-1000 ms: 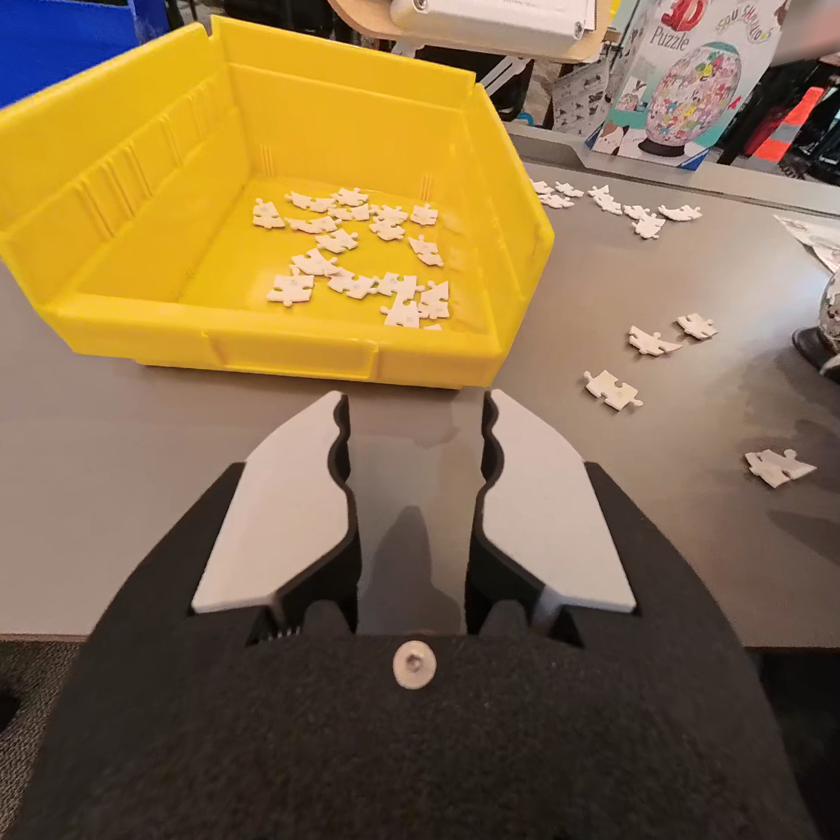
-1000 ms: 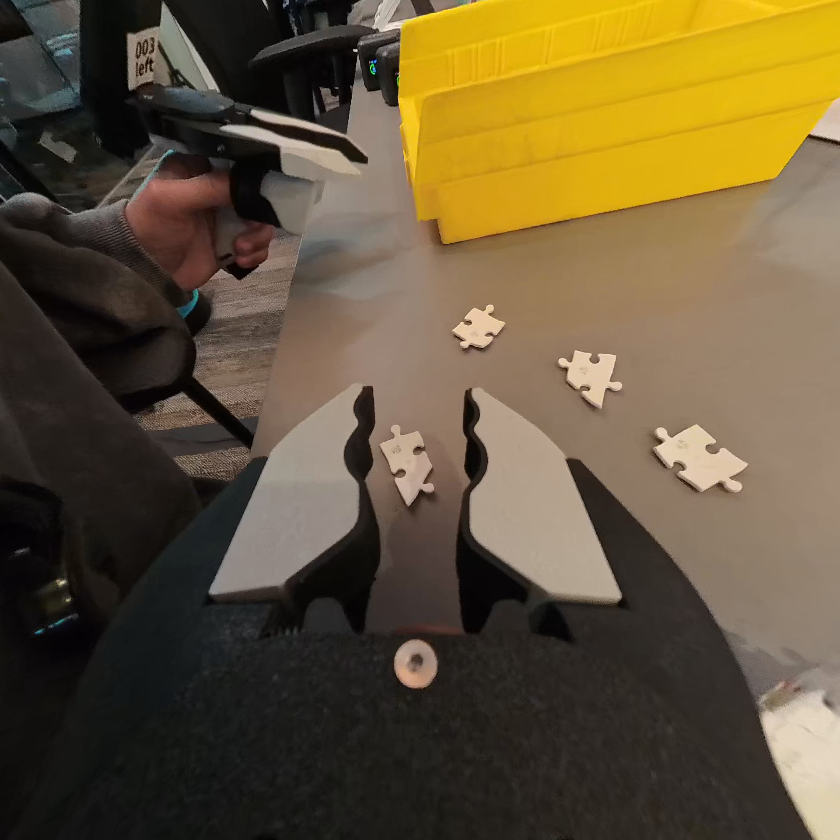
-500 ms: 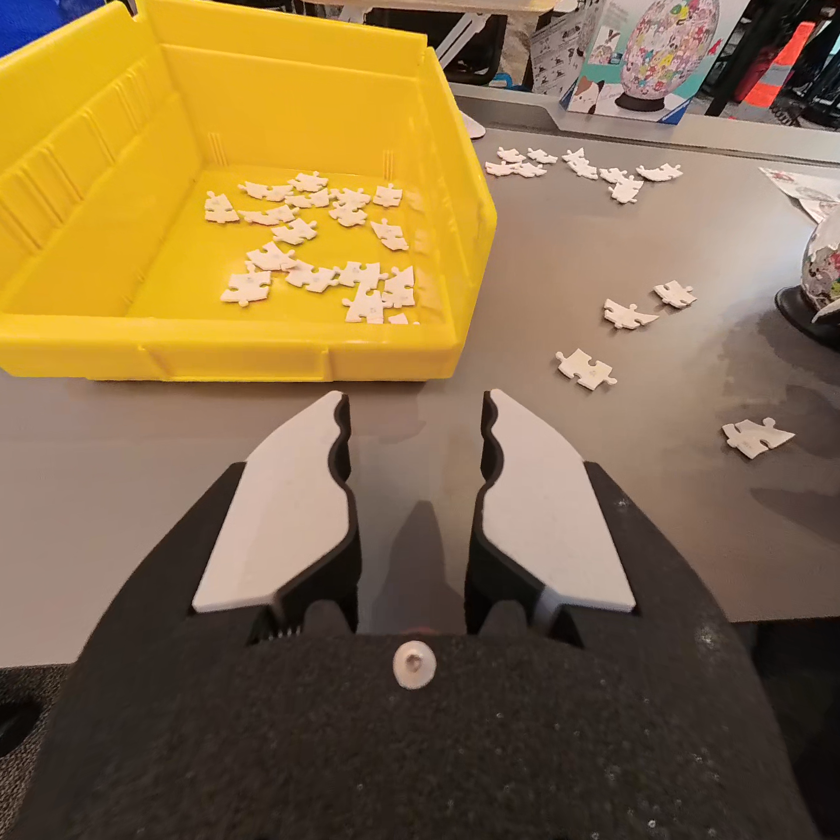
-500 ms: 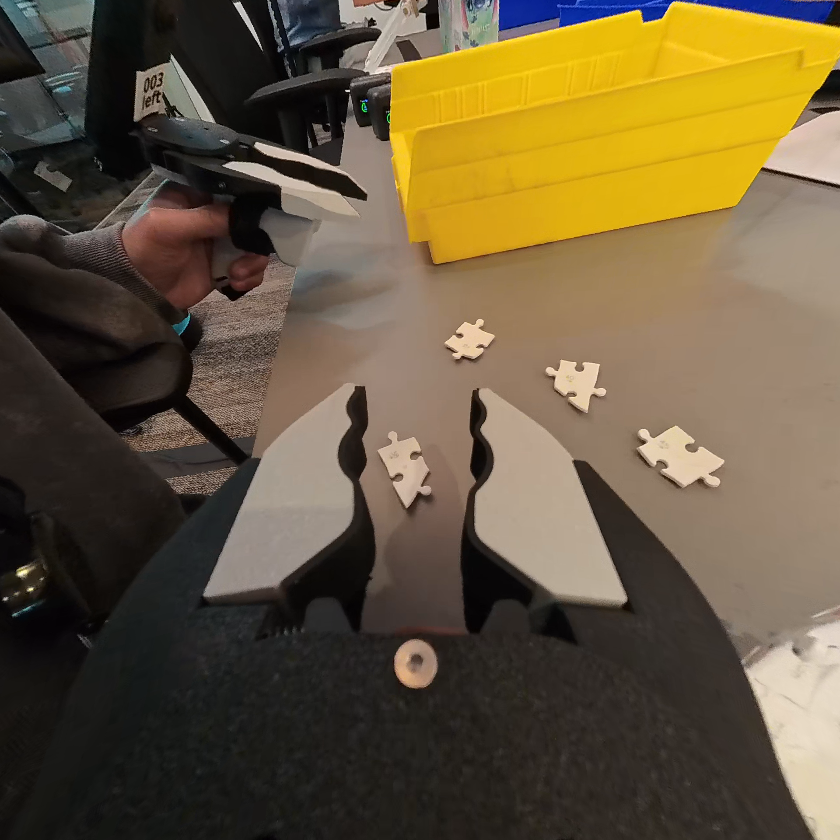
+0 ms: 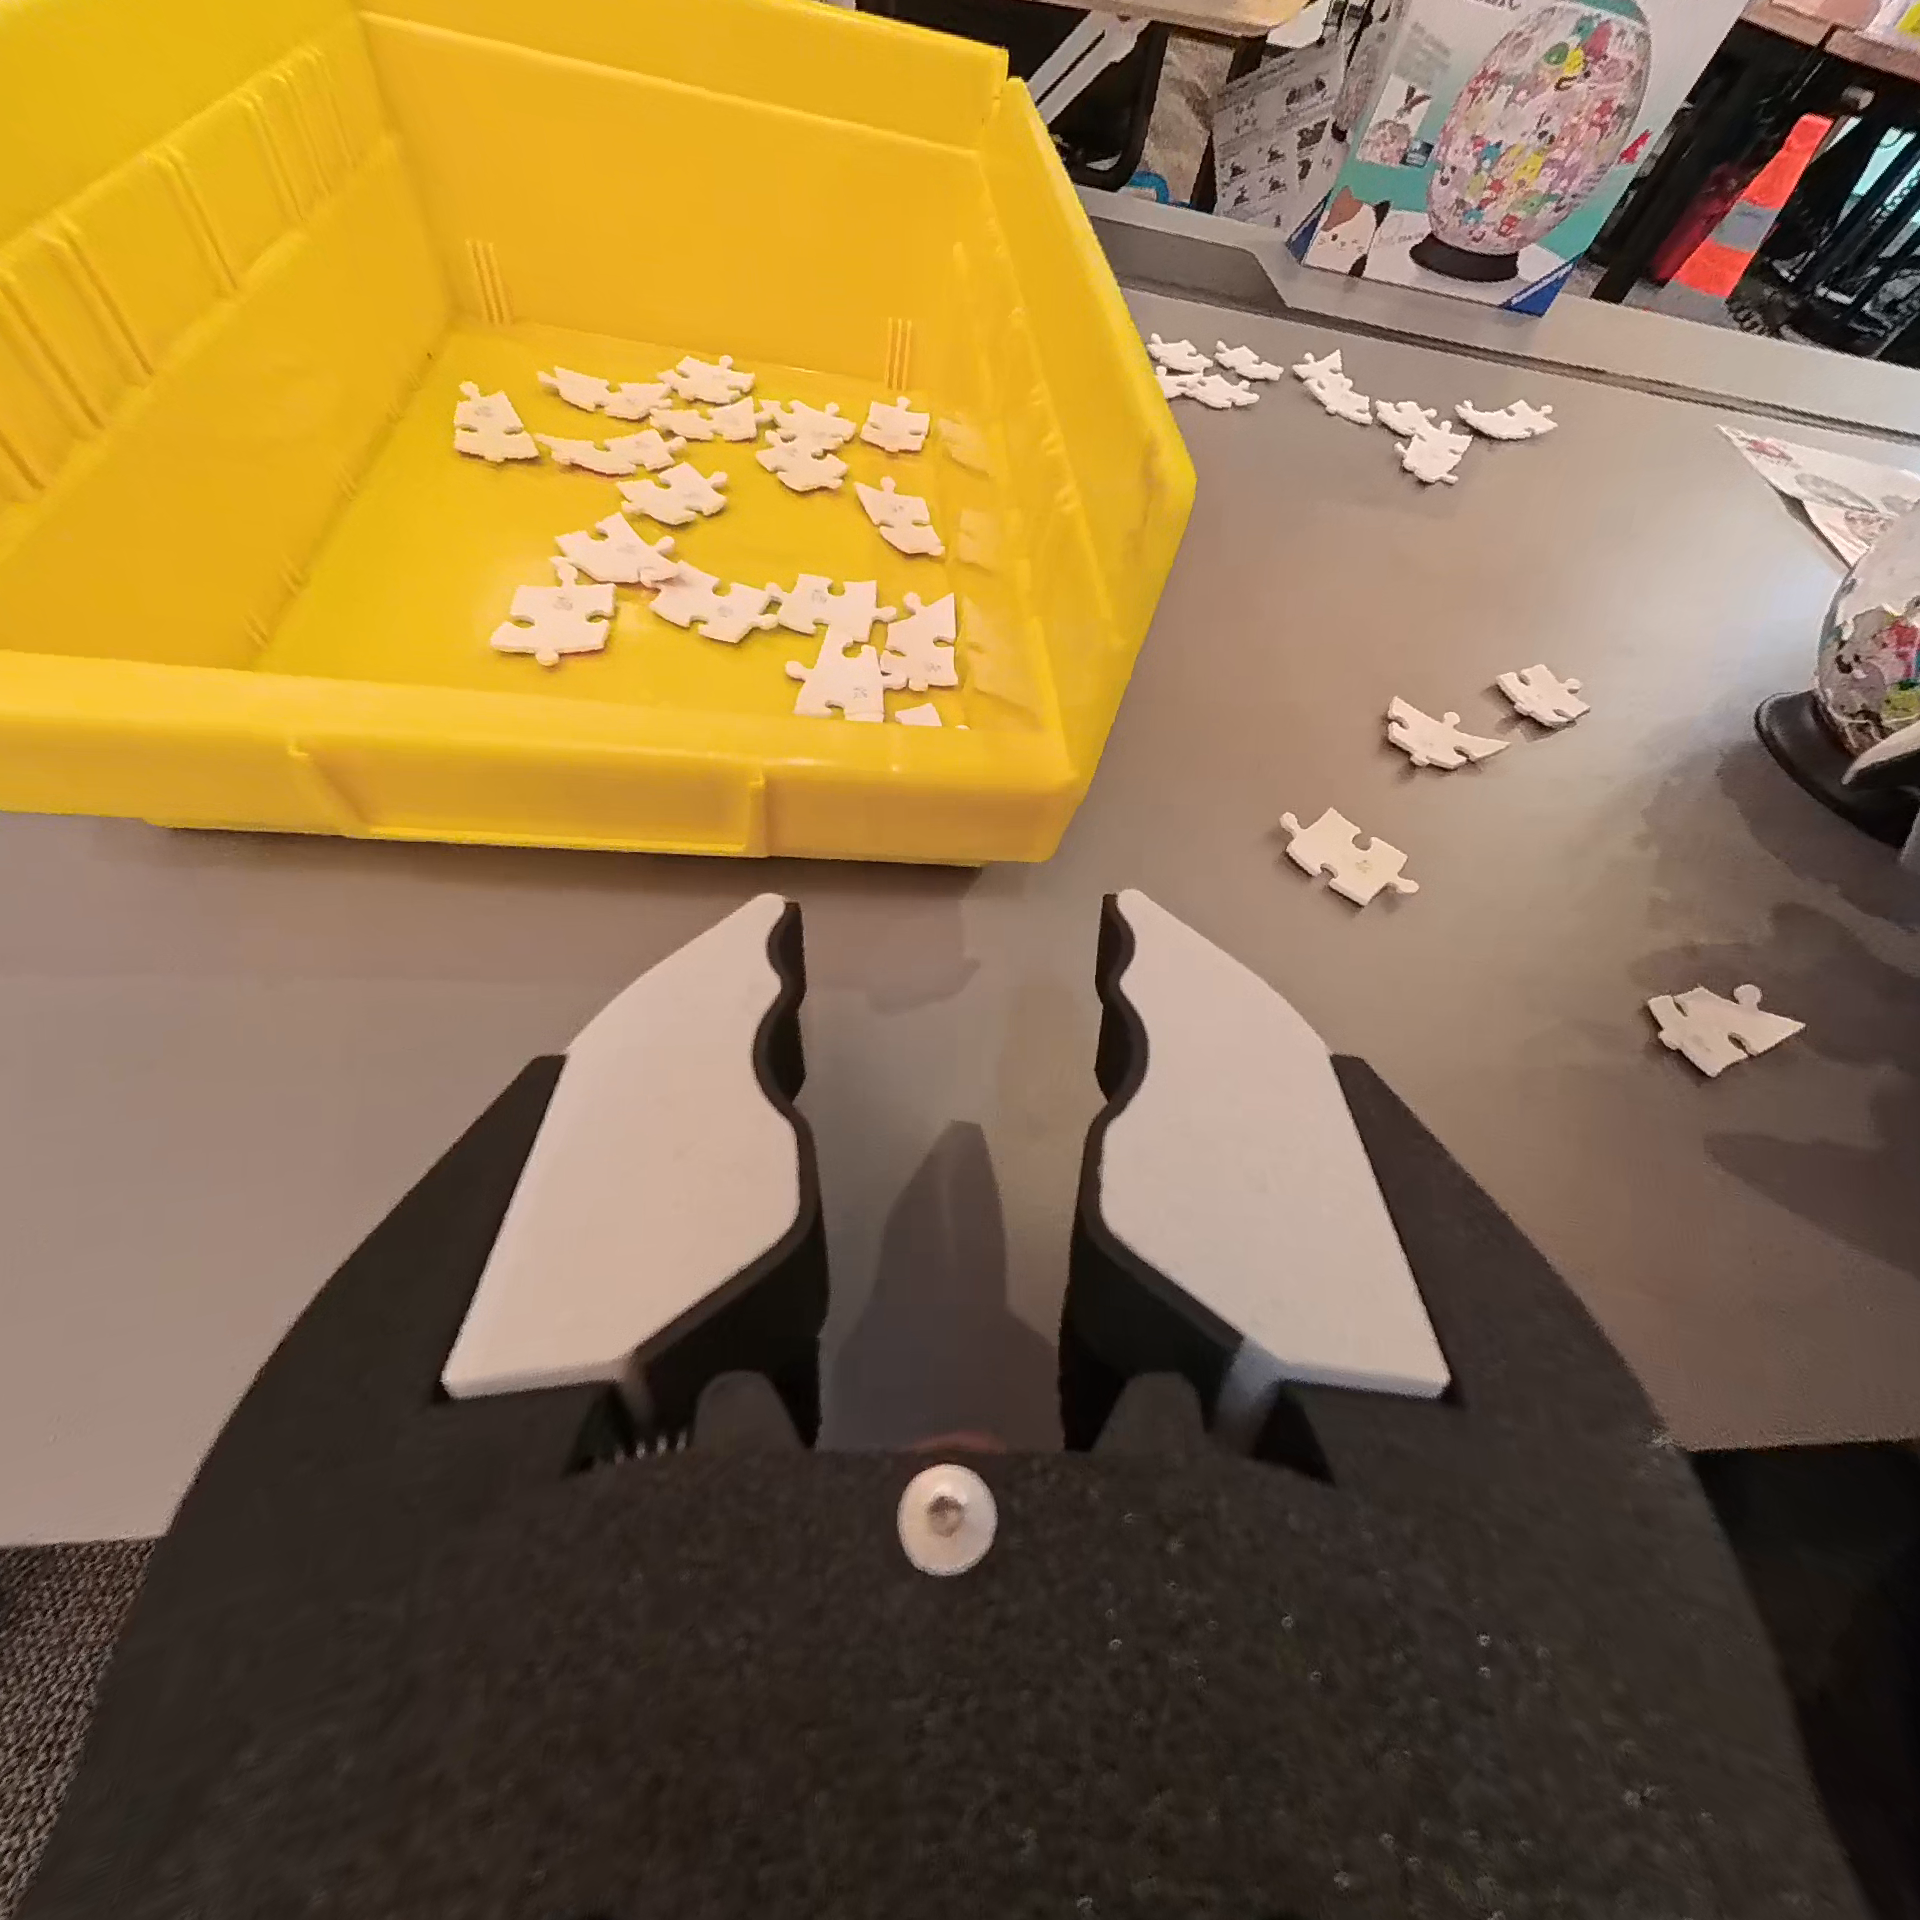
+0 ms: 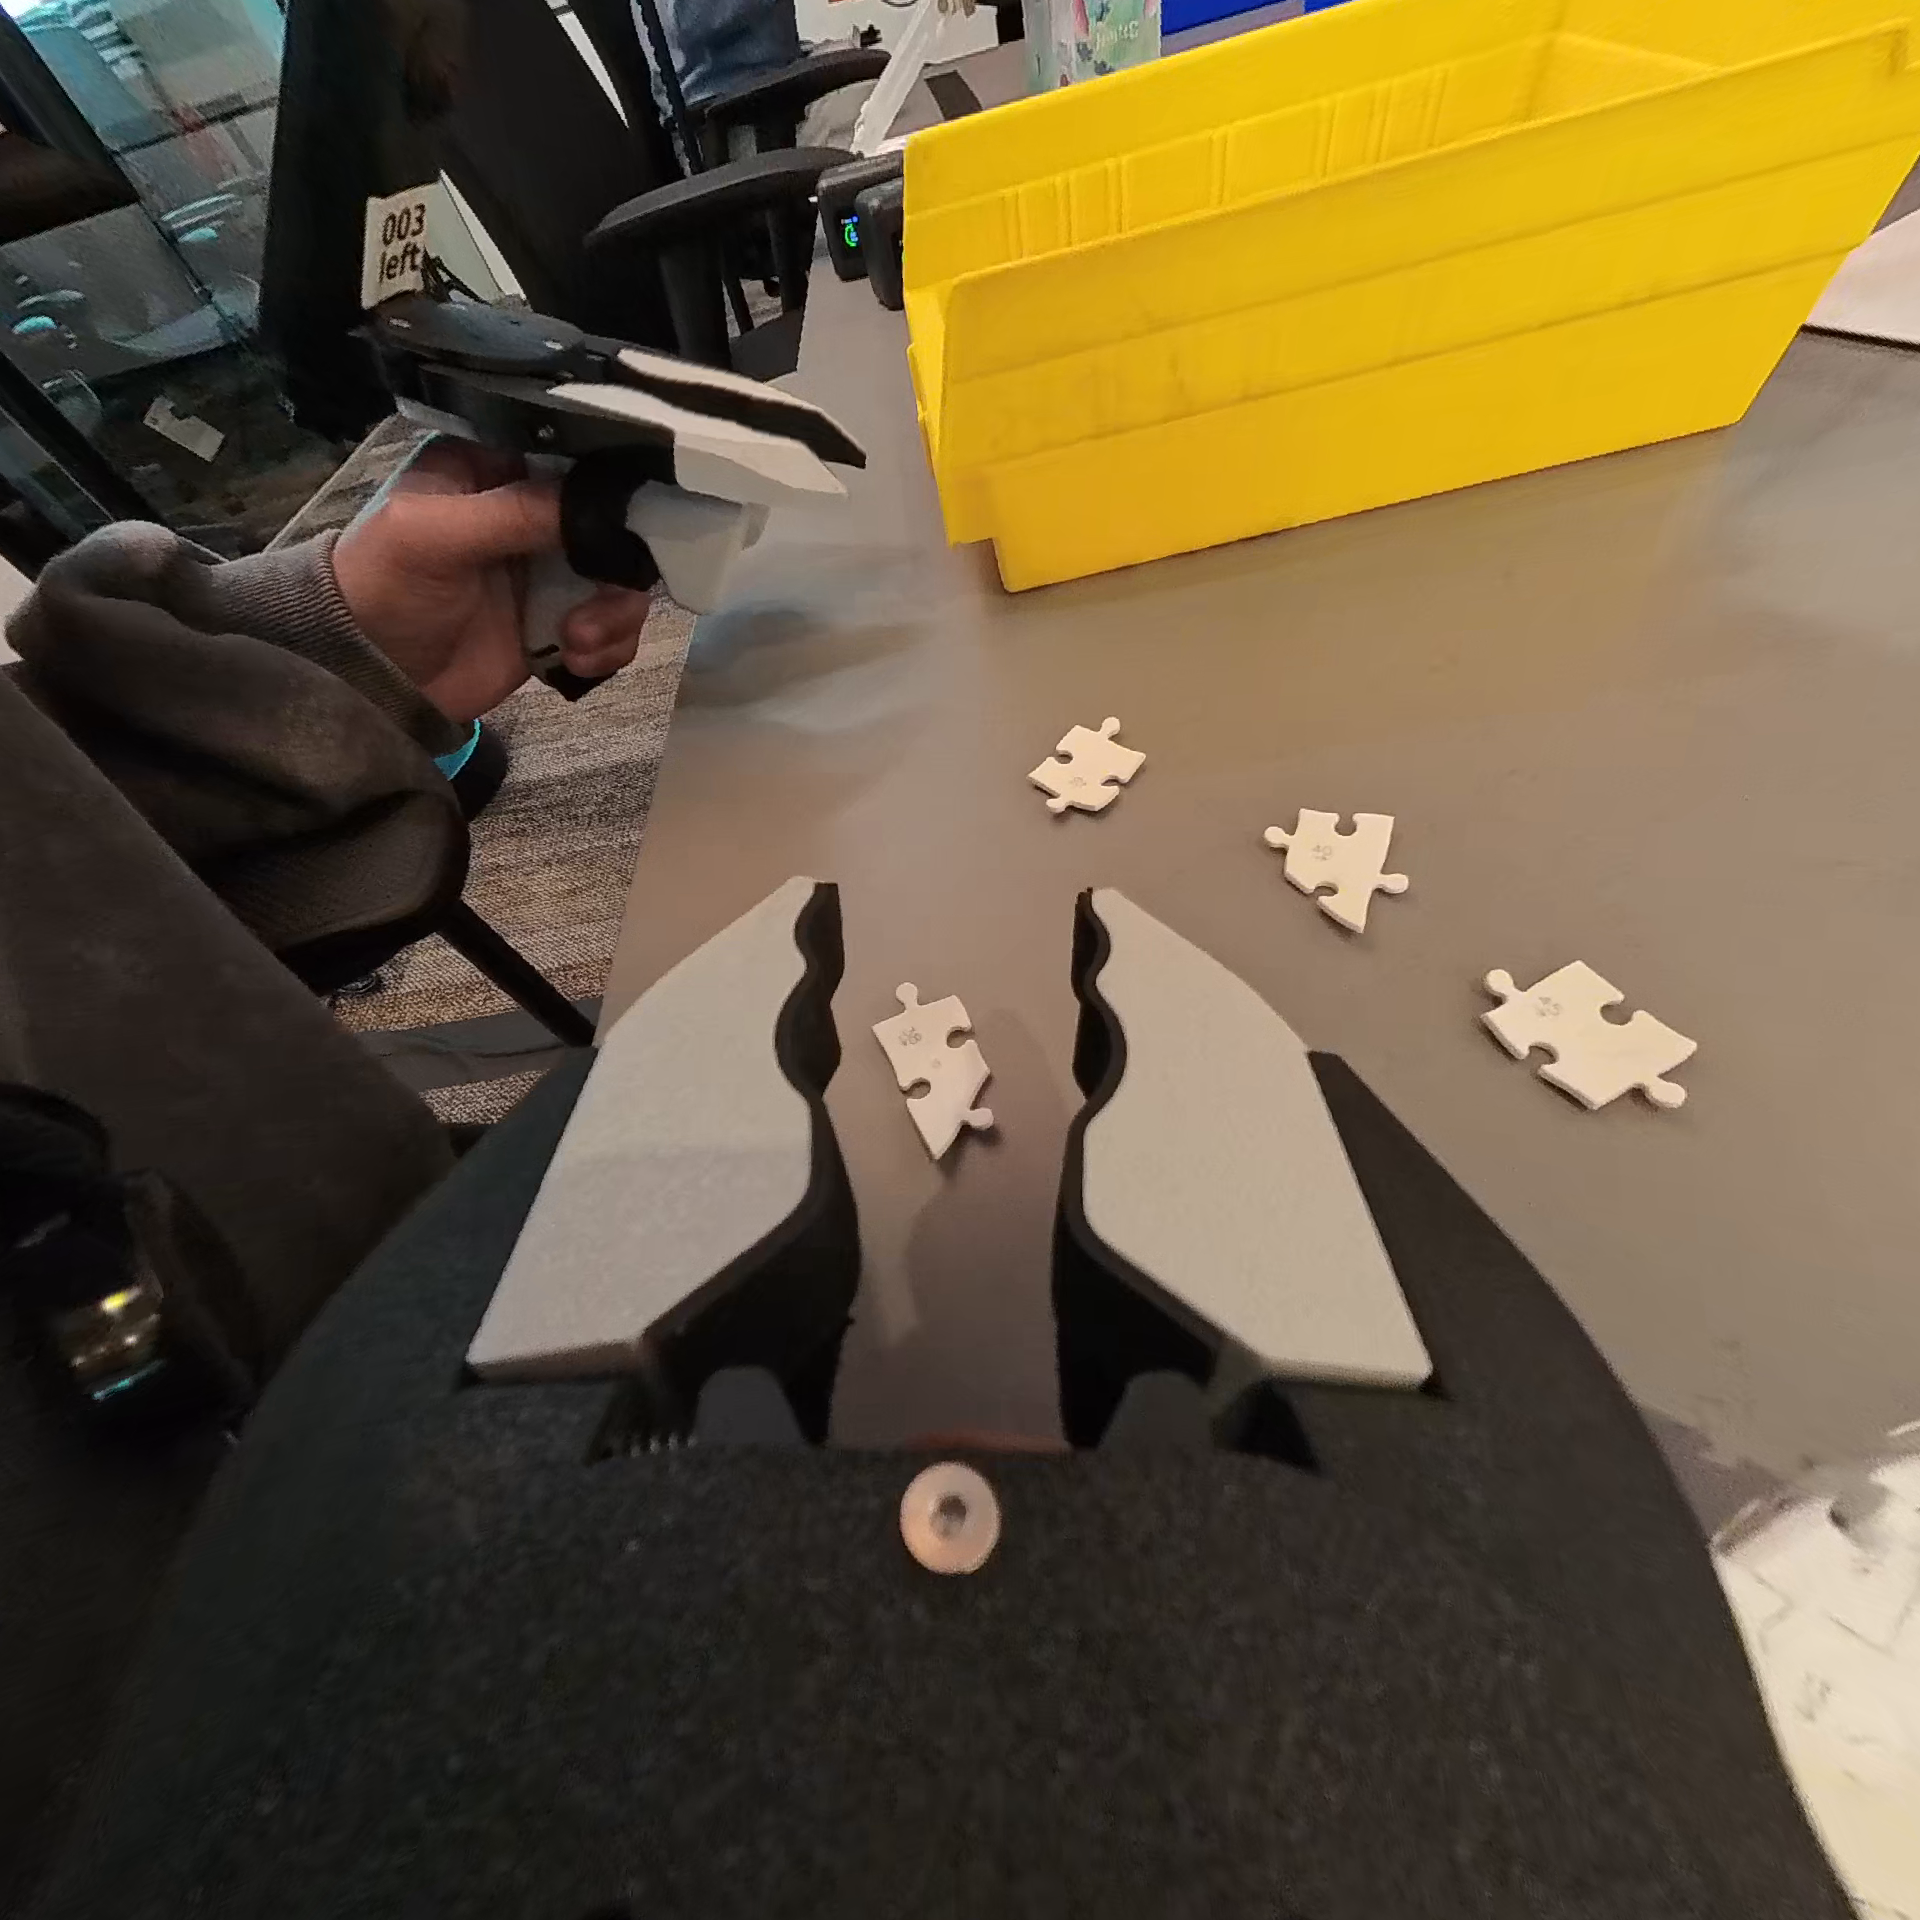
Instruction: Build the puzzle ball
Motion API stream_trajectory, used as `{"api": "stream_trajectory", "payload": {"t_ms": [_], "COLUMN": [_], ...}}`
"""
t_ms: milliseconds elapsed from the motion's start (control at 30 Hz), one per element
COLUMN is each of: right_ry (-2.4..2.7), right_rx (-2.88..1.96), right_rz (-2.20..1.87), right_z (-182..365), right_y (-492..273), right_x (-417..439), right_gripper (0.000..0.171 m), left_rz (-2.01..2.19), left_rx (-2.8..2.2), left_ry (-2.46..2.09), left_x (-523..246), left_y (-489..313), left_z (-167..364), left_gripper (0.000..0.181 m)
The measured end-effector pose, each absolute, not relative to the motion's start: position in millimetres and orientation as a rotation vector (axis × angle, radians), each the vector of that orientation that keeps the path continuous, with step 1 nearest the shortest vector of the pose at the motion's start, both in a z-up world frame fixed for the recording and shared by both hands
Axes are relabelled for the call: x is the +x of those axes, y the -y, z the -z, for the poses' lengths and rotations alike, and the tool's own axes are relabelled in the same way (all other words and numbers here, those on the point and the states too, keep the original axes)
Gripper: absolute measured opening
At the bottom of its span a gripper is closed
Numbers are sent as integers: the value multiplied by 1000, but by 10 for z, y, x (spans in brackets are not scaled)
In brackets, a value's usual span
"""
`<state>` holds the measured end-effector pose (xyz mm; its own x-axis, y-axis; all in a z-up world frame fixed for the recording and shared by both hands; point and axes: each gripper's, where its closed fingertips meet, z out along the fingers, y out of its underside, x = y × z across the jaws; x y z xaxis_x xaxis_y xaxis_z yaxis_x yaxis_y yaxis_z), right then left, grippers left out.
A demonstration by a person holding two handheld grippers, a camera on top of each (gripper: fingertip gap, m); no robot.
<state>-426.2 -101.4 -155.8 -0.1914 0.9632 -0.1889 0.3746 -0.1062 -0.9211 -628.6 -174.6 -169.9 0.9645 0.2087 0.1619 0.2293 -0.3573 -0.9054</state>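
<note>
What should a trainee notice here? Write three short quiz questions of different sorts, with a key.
1. True or false: the right tongs grip a white cardboard puzzle piece.
2. Where do most loose white pieces lie: A) in the yellow plastic bin, B) on the printed puzzle box, C) between the left tongs?
3. Fill in: the partly built puzzle ball sits on a ___ stand.

Key:
1. False: the tongs are open, and the piece lies flat on the grey table, seen between the fingers.
2. A.
3. Black.
</note>
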Motion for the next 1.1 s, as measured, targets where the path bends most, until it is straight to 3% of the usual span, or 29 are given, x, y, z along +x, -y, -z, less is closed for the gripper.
{"api": "stream_trajectory", "payload": {"t_ms": [500,833,1100], "right_ry": [1604,1603,1597], "right_rx": [-1487,-1390,-1393], "right_rz": [-1331,-1363,-1400], "right_z": [1561,1472,1456], "right_y": [1055,1128,1124], "right_x": [-4281,-4242,-4232], "right_gripper": [42,42,42], "left_rz": [212,124,46], "left_rx": [-2014,-2901,-3007], "left_ry": [418,221,125], "left_x": [-6521,-6816,-6785], "left_y": [1405,951,853], "left_z": [1247,1925,2151], "left_gripper": [47,50,47]}}
